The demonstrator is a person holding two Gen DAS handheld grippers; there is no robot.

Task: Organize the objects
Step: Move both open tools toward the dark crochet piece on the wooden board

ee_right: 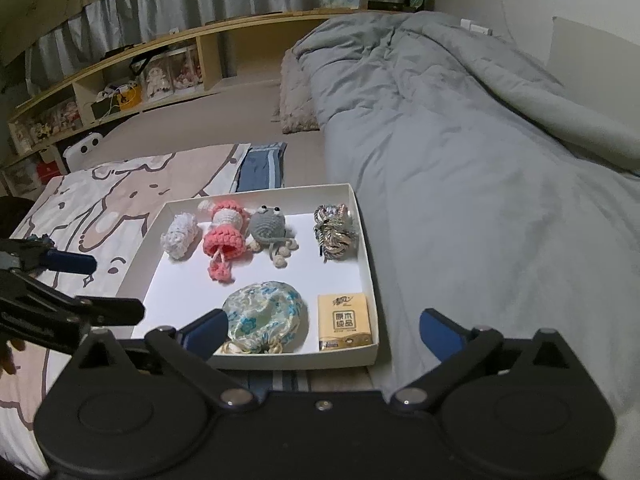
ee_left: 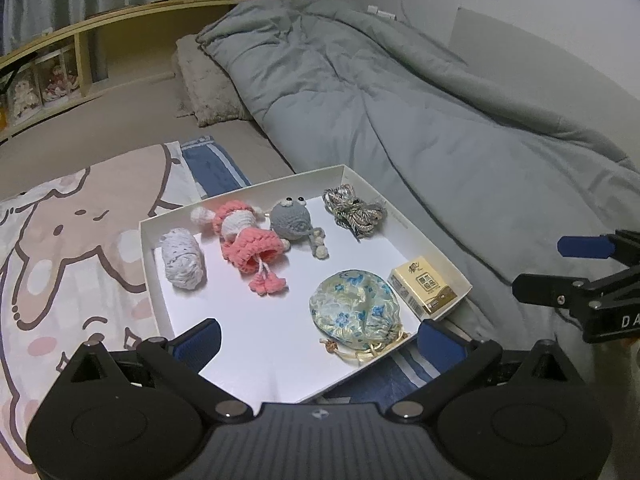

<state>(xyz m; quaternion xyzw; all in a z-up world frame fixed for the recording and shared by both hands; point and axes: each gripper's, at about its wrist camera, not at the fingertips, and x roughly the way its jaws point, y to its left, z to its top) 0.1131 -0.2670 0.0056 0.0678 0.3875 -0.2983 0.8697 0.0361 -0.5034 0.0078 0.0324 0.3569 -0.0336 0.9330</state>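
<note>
Both tongs empty and spread wide: left gripper (ee_left: 320, 340) poised above the tray's near edge, pads clear of everything; right gripper (ee_right: 324, 330) likewise apart, hanging over the tray's near-right corner, nothing between the pads. Tray (ee_right: 370, 264) a shallow white box on the bed, long axis running across the view, low walls on all four sides. Along the tray's far wall, left to right: white roll (ee_right: 180, 236), long axis slanting toward the far wall; pink doll (ee_right: 222, 236), head toward the far wall, feet toward the tray's middle; grey crab (ee_right: 268, 226), eyes at the far wall, legs trailing inward; cord bundle (ee_right: 334, 232) near the far-right corner, long axis running front to back. Along the tray's near wall: floral pouch (ee_right: 264, 318), drawstring neck against the near wall; tissue pack (ee_right: 346, 320) in the near-right corner, lying flat, long axis front to back, just beside the right wall. Bare white floor across the tray's middle and near-left part, with open gaps between most items; doll and crab touching. Left of the tray, a cartoon blanket (ee_right: 120, 200); right of it, a grey duvet (ee_right: 480, 200) lying close along the right wall; a blue striped cloth (ee_right: 262, 168) showing beyond the far wall and under the near edge.
</note>
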